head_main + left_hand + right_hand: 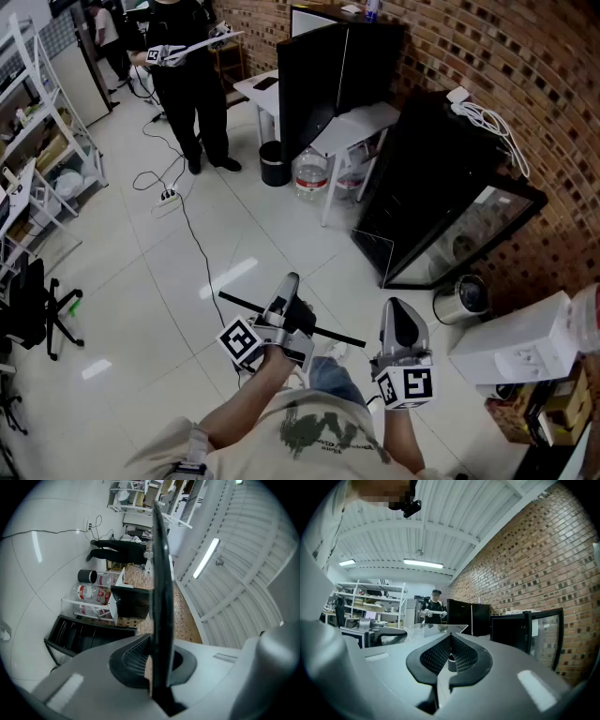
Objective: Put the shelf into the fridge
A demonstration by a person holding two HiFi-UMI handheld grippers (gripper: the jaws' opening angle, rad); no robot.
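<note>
Left gripper [286,302] is clamped on the shelf [246,304], its long axis running left-right across lower centre of head view, w/ the glass-door fridge [422,183] off to upper right, nearer the right gripper [402,321], pressed together & empty.

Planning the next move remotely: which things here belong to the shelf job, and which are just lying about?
Job: shelf, clamped in left gripper; black glass-door fridge.
Lying about: water bottles, black bin, power strip, white box.
</note>
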